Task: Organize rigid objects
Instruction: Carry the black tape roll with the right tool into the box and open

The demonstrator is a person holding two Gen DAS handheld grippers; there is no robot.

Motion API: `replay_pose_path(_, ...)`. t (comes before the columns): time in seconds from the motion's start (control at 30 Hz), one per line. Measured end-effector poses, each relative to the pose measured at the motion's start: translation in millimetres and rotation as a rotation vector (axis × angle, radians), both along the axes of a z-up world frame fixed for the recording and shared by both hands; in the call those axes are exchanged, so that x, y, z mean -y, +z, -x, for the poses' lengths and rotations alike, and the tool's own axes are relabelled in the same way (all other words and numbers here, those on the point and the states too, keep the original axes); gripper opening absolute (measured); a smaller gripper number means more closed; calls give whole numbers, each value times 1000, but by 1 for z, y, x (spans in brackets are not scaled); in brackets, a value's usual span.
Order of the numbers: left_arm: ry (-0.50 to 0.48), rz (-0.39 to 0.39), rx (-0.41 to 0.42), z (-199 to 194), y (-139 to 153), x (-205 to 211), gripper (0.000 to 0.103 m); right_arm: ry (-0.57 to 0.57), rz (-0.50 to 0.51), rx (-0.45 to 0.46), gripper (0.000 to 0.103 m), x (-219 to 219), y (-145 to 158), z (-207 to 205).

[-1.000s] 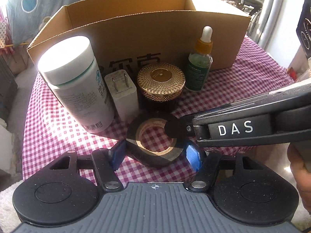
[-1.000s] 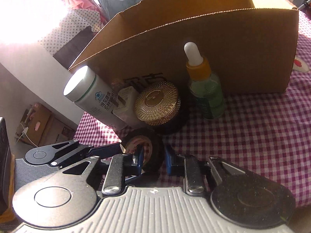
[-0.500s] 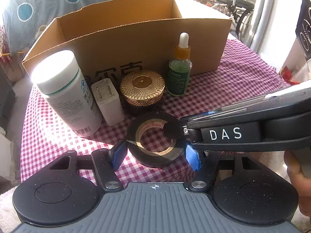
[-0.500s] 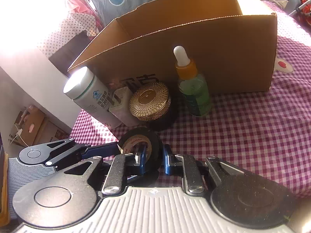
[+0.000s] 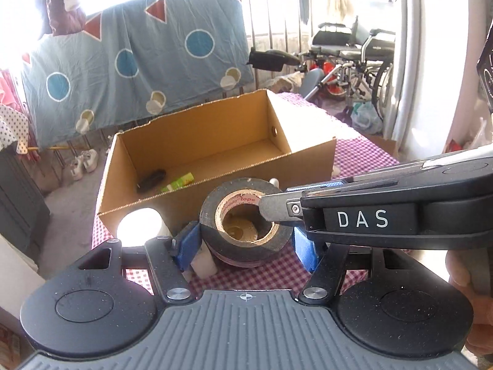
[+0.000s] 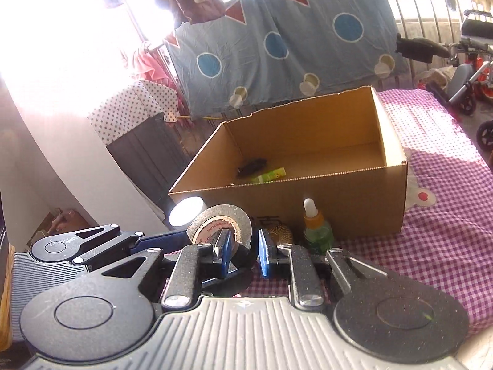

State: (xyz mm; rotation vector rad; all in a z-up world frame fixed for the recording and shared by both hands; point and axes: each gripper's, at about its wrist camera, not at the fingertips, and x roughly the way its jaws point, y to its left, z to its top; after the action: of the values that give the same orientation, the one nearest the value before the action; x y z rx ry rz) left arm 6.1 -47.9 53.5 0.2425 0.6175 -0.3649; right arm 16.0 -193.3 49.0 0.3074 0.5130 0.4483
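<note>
Just above the checked bench (image 6: 446, 231), the black tape roll (image 5: 245, 222) has lifted off the cloth, so carrying it to the box is under way. The right hand-held gripper (image 6: 243, 256) pinches its wall, one finger through the core, while the left hand-held gripper (image 5: 245, 243) brackets it, half open. Beyond stand the dropper bottle (image 6: 315, 231) and the cardboard box (image 6: 339, 191).
</note>
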Motion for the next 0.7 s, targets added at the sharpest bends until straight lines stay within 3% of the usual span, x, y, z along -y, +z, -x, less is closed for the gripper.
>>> replay_pose_path(0.2,15,19,71,-27,42,1,64,33,10,98,21,5,47,-27)
replay_pose_path(0.37,30,19,42,-66,58,6,64,77,3,58,21,13,70,-77)
replay_pose_path(0.5,28,22,-64,-106,60,6,64,117,42,-37,21,14,77,-127)
replay_pose_path(0.7,43,41,-365,-180,29,-1,64,181,75,-295,22,10,48,-210)
